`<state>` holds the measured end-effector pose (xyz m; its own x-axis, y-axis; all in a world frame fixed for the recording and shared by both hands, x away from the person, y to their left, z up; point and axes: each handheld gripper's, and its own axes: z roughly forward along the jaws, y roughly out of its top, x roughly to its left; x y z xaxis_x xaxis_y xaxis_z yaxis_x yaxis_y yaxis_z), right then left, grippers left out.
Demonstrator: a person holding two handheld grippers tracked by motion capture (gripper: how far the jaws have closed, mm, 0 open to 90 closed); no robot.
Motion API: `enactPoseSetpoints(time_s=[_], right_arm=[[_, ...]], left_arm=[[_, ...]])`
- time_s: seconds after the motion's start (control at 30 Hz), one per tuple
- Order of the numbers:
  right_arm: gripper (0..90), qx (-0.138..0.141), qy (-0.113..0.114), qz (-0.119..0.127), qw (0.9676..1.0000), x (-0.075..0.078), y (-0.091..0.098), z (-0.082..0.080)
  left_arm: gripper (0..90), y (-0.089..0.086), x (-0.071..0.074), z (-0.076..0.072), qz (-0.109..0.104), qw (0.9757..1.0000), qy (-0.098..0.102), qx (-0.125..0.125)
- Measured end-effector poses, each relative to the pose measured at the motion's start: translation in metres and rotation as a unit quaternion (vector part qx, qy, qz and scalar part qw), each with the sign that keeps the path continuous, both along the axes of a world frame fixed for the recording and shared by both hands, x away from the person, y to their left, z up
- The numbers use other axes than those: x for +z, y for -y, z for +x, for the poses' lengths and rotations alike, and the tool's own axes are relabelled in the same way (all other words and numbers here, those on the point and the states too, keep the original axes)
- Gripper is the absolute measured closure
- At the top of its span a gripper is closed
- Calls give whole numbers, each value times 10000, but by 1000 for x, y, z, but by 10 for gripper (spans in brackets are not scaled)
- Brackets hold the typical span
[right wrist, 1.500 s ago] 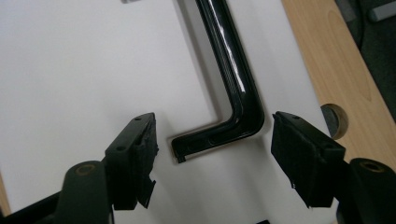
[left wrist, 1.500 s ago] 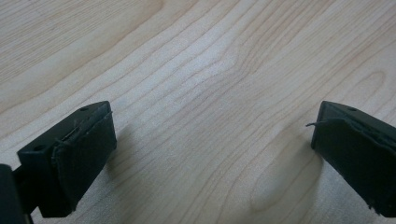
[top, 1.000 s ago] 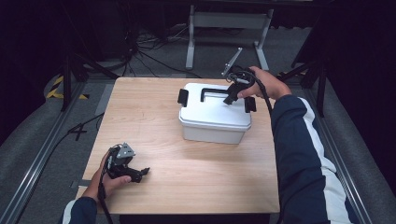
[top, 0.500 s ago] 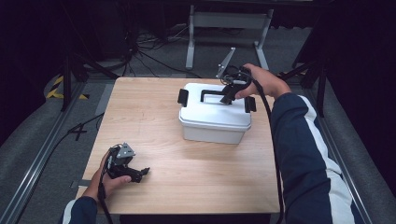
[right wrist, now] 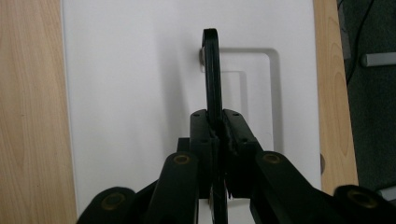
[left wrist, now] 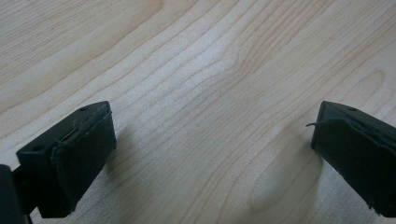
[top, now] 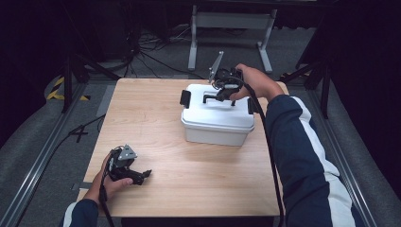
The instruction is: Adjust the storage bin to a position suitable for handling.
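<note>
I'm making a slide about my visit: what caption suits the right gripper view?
Seen from above, the right tongs pinch the raised black handle of a white box lid.

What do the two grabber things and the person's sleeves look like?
Both are black tools with two jaws: the left tool and right tool each carry a grey three-cornered plate and trail a black cable. The sleeves are dark navy with a white stripe.

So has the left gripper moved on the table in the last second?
No. In the high view the left gripper sits at the same spot near the table's front left corner, jaws open over bare wood.
</note>
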<state>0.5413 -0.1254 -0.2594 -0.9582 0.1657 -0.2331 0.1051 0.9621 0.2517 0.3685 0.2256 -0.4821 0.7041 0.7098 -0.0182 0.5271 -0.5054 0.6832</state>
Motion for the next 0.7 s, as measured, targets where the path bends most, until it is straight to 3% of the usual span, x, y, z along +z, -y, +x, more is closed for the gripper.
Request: enactPoseSetpoints(time_s=[0.33,0.47,0.7], right_arm=[[847,54,130,-22,9999,8,3,-3],[849,-19,192,25,9998,16,5,-4],[849,87,311,94,9994,32,6,-14]], left_arm=[[2,0,0,0,-7,10000,2,-3],[2,0,0,0,-7,10000,2,-3],[3,0,0,0,-14,10000,17,5]])
